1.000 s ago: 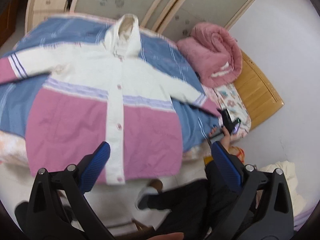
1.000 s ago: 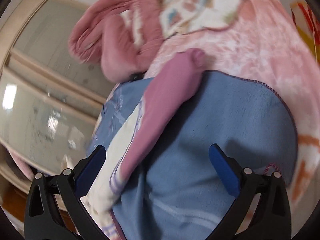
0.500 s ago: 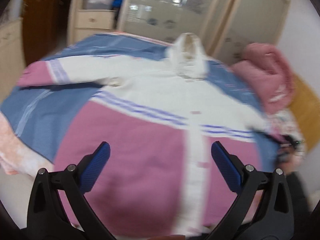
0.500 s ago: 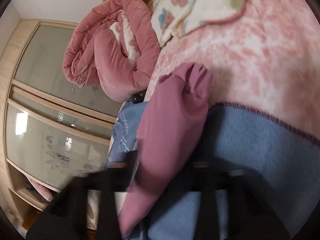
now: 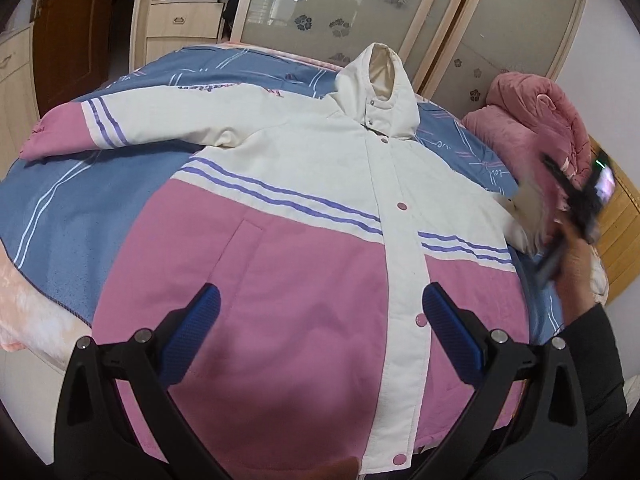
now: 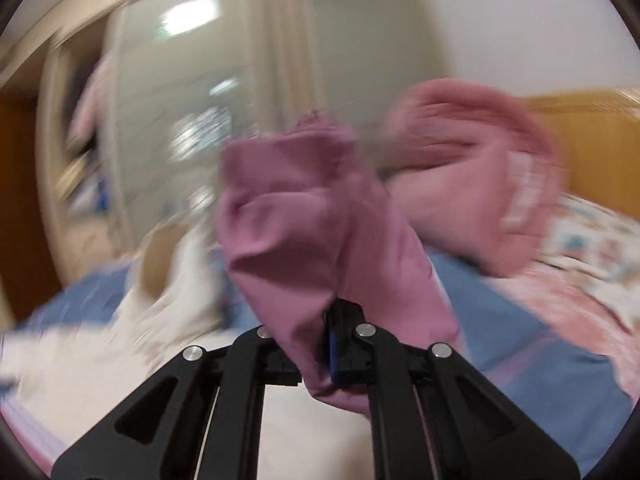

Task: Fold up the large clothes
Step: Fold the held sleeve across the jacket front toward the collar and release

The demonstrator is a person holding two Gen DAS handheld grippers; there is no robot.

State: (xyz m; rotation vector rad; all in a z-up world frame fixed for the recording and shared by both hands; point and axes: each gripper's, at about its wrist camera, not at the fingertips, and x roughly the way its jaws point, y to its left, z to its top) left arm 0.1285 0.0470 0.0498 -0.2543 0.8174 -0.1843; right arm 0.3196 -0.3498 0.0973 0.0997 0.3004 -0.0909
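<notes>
Because the jacket (image 5: pixel 304 216) lies buttoned and face-up across the bed (image 5: pixel 60 208), hem at its near edge, I hold my left gripper (image 5: pixel 320 320) wide open and empty above the hem, while my right gripper (image 6: pixel 320 344) is clamped on the pink sleeve cuff (image 6: pixel 312 216) to fold it inward.

A blue blanket (image 5: pixel 100 184) with pale stripes is covering the bed, overlying a pink blanket (image 5: pixel 24 312) showing at its near edge. A rolled pink quilt (image 5: pixel 532 128) is lying against the wooden headboard (image 5: pixel 624 232). Frosted-glass wardrobe doors (image 5: pixel 320 4) are standing behind, beside drawers (image 5: pixel 180 20).
</notes>
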